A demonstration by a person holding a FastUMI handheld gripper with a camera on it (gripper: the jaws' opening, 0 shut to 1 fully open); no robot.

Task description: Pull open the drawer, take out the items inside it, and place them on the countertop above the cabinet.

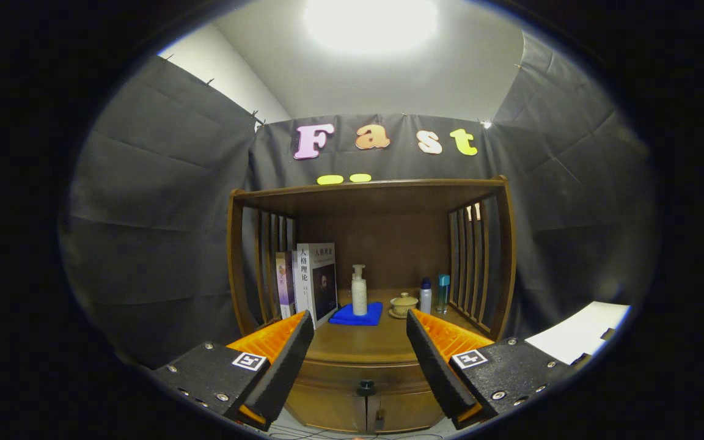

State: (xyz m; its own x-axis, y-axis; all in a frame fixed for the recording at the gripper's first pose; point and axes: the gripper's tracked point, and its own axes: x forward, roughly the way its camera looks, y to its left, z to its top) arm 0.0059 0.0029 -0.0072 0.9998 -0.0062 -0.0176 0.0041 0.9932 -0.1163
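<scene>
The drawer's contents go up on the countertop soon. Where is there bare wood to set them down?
The wooden countertop is bare along its front, between the open gripper fingers, ahead of the blue folded cloth. The back is crowded: upright books left, white pump bottle on the cloth, lidded ceramic cup, then two small bottles right.

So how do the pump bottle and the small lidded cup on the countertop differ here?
The pump bottle is tall, slim and white, standing on a blue cloth; the lidded cup is squat, tan and sits on a saucer. Both stand upright on the countertop, beyond the open gripper, whose fingers touch nothing.
</scene>
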